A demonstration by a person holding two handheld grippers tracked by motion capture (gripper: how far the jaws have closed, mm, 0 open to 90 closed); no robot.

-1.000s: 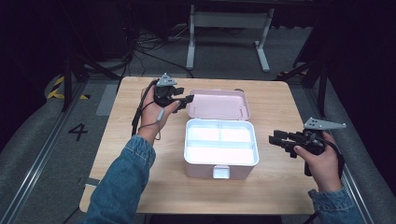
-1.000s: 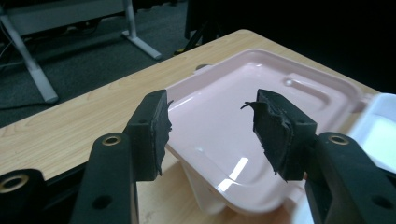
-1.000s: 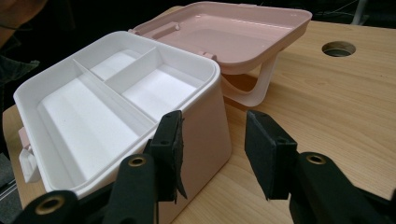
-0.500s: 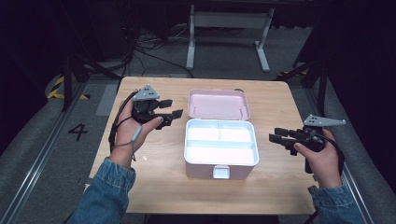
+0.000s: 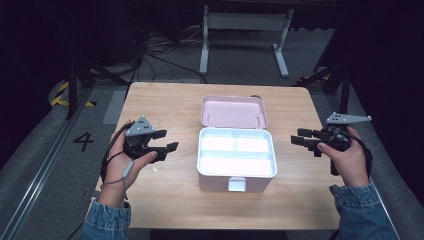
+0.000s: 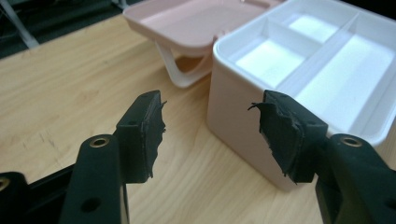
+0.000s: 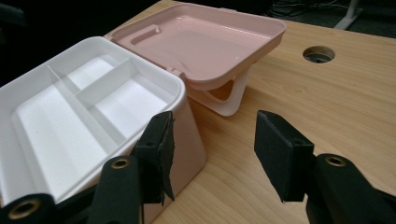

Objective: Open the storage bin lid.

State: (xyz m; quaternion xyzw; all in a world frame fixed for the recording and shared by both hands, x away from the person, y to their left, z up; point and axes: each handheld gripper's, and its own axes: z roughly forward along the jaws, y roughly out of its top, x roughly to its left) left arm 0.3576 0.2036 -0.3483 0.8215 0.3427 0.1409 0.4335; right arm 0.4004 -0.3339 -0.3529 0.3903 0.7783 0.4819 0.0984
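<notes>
High view: pink box [image 5: 237,160] at mid-counter [image 5: 170,107], lid [image 5: 233,111] thrown back flat behind it, white tray [image 5: 237,152] with three empty compartments exposed.
Left tool [image 5: 167,141]: off the box's left side, well apart from it, jaws pointed right toward the box wall; released, jaws just been spreading, nothing between them.
Right tool [image 5: 300,141]: off the box's right side, also apart, jaws pointed left toward the box; released, jaws likewise just been spreading, nothing gripped.
Left gripper view: box corner [image 6: 243,112] lying ahead and to the right of the left tool [image 6: 208,130], bare wood between the jaws, lid [image 6: 196,23] beyond, propped on its white handle [image 6: 180,70].
Right gripper view: box wall [image 7: 194,140] just behind the inner jaw of the right tool [image 7: 212,149], open counter [image 7: 327,93] between the jaws, round cable hole [image 7: 319,54] farther off.
Long axis: box running left to right, so each short end faces one tool.
Nearer hand: roughly even, right tool looking slightly closer to its end wall.
Likely next: either tool free to go in along that axis, probably for the lid or the tray.
</notes>
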